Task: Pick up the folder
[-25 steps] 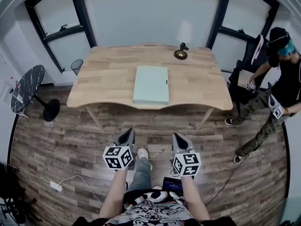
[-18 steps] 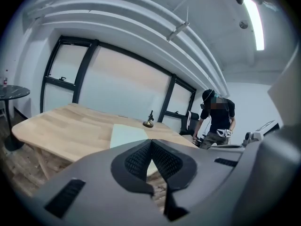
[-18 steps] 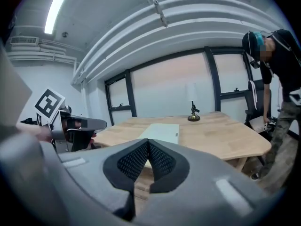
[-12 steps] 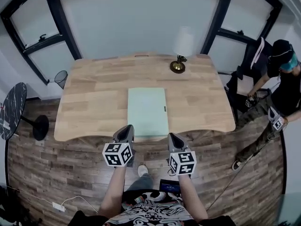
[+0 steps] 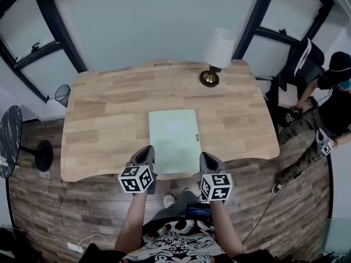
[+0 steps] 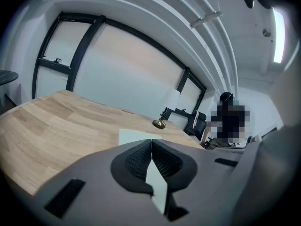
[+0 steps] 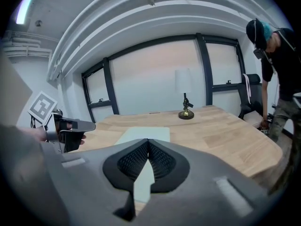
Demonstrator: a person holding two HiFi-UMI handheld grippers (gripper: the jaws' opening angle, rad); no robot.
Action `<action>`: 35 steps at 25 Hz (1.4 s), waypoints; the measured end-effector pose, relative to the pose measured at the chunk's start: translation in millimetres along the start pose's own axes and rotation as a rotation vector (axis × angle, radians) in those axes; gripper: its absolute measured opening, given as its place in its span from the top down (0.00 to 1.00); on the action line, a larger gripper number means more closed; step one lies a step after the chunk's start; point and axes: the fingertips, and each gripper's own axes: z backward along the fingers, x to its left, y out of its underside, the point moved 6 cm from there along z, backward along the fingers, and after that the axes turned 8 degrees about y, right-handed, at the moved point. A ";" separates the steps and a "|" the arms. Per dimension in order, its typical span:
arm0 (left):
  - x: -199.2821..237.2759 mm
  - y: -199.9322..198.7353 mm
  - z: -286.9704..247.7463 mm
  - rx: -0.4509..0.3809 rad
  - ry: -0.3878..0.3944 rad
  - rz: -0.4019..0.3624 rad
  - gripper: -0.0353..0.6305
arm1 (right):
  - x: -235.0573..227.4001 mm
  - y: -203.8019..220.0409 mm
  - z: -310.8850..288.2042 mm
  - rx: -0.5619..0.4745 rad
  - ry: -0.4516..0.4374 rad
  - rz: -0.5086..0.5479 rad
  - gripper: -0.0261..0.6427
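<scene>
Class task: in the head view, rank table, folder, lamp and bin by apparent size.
Largest: table
folder
lamp
Smallest: bin, but it stands on the floor, farther from the camera, so unsure.

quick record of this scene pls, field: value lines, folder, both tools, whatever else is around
folder: pale green, lying flat on the table, close to its near edge, not held
left tool: jaws shut, empty, by the folder's near left corner
right tool: jaws shut, empty, by the folder's near right corner
table: light wood
lamp: brass base, white shade, on the table's far side
person: stands right of the table
beside table, left: bin, dark round side table
</scene>
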 end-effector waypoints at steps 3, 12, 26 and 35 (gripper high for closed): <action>3.5 -8.3 -8.2 -0.007 0.009 -0.002 0.94 | 1.8 -3.3 -7.0 0.003 0.001 0.002 0.95; 15.8 -12.2 -28.6 0.000 0.010 -0.002 0.94 | -8.5 -5.4 -34.9 0.020 -0.008 -0.040 0.95; 36.4 1.9 -54.6 0.066 0.020 0.051 0.94 | -15.5 14.6 -83.8 0.140 -0.057 -0.035 0.93; 61.0 15.3 -75.3 0.140 0.004 0.111 0.78 | -31.7 27.0 -116.9 0.235 -0.057 -0.077 0.87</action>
